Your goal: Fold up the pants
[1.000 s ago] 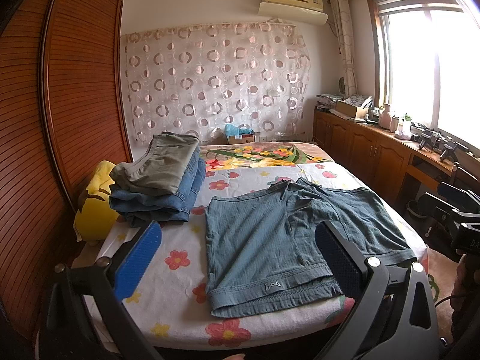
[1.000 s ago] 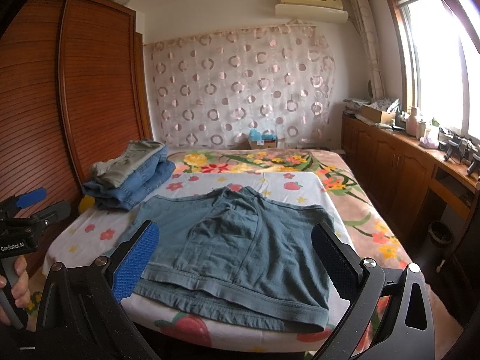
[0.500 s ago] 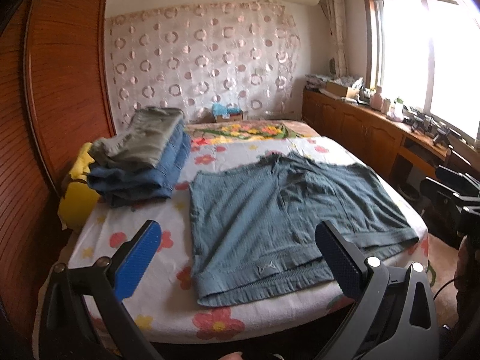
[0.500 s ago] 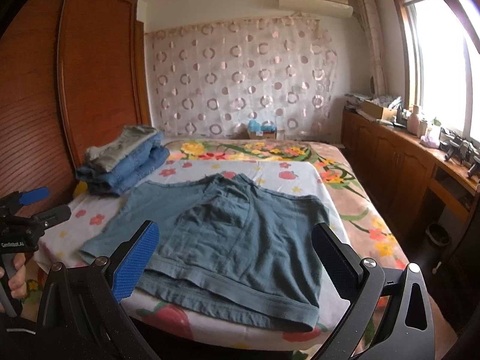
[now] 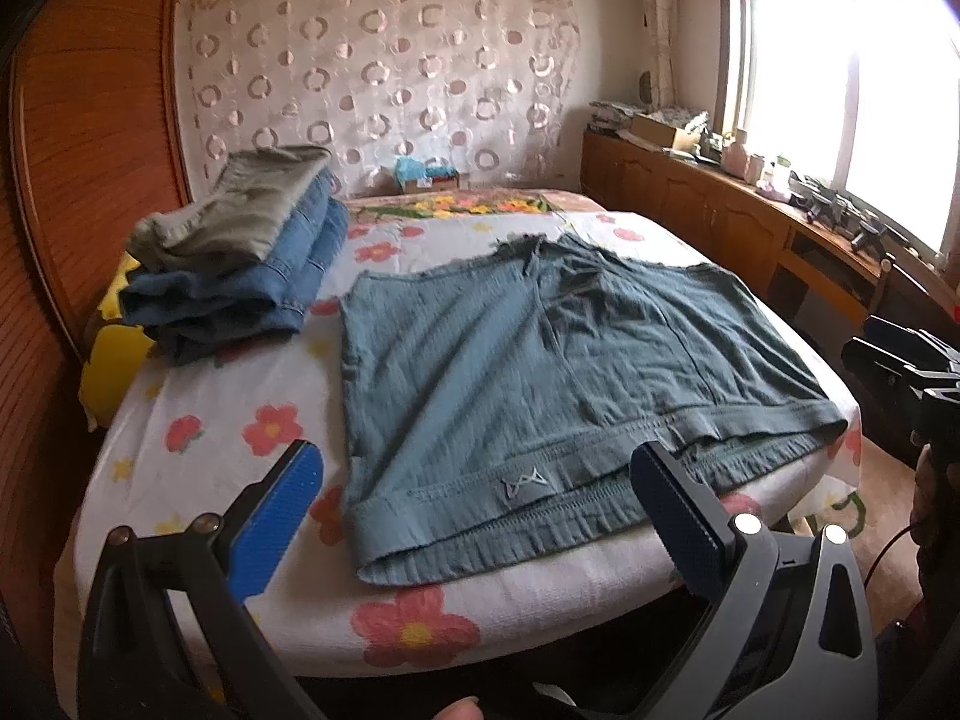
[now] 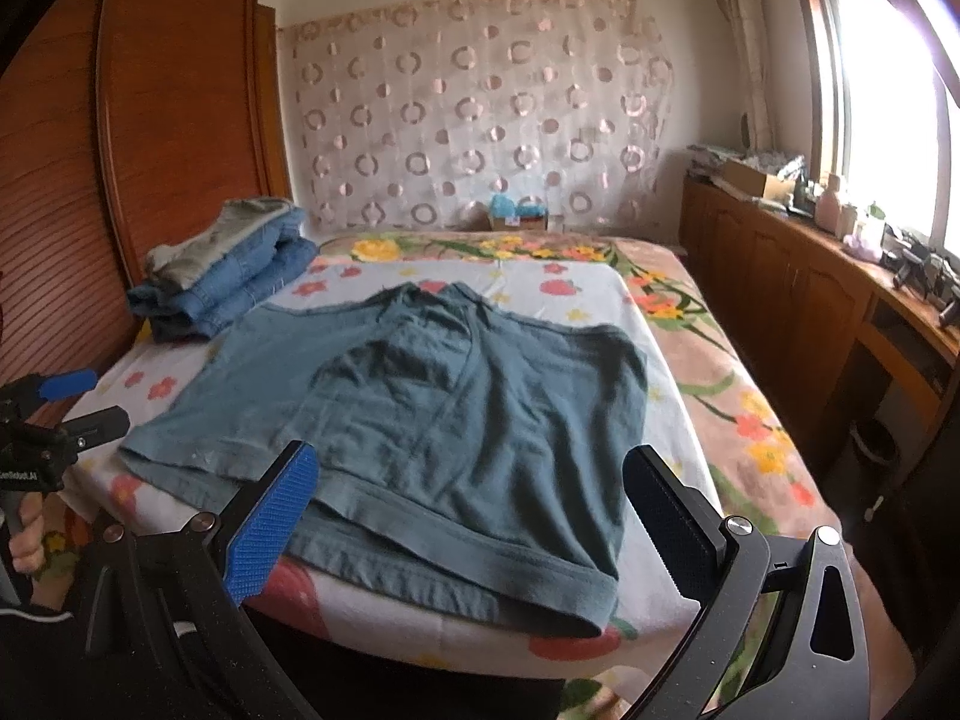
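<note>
A pair of teal-blue shorts [image 5: 540, 372] lies spread flat on the bed, waistband towards me; it also shows in the right wrist view [image 6: 432, 420]. My left gripper [image 5: 474, 498] is open and empty, hovering above the near left part of the waistband. My right gripper [image 6: 474, 498] is open and empty, above the near right part of the waistband. The left gripper also shows at the left edge of the right wrist view [image 6: 54, 414], and the right gripper at the right edge of the left wrist view [image 5: 900, 372].
A stack of folded pants [image 5: 240, 258] sits at the bed's far left, on a yellow cushion [image 5: 114, 354]. The flowered bed sheet [image 5: 240, 420] covers the bed. A wooden wardrobe [image 5: 78, 150] stands at the left, a wooden cabinet [image 6: 810, 312] under the window at the right.
Both grippers have moved forward and down towards the near edge of the shorts. The shorts have not moved. Both grippers stay open.
</note>
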Motion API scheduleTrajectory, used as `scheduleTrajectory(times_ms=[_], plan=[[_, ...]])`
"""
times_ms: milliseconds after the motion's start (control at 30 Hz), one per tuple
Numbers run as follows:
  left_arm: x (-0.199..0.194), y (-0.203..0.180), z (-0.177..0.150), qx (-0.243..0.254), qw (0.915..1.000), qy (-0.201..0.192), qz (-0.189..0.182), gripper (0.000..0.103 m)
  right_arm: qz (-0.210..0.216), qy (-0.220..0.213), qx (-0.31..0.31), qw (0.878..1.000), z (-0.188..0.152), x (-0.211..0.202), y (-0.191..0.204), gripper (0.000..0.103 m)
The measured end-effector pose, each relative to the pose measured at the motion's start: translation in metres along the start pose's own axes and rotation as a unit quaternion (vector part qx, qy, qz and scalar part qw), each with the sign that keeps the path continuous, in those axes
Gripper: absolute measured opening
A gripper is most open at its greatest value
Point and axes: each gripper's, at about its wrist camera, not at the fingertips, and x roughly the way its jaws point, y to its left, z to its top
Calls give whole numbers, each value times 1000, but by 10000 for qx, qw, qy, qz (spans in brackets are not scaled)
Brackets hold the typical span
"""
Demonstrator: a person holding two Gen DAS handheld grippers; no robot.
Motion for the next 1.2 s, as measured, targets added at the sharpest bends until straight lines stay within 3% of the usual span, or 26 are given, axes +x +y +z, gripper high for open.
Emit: scheduleTrajectory(times_ms=[300,700,767,967,1100,1200], plan=[[24,-13,-7,373,9975,405,-439,99,75,379,13,9993,-16,15,-13,103],[58,-41,-2,1132,9855,890,-902,76,74,531,48,9986,-20,24,-22,103],[60,-45,-2,1246,9823,997,-985,63,83,542,87,9985,-21,25,-24,103],[71,-58,-1,1597,9757,1112,-1010,47,111,569,115,9983,-21,28,-25,103],[77,-64,2,1770,9727,1112,-1010,43,122,572,110,9982,-20,29,-24,103],[76,-67,2,1813,9710,1080,-1120,29,118,575,122,9982,-21,29,-25,103]])
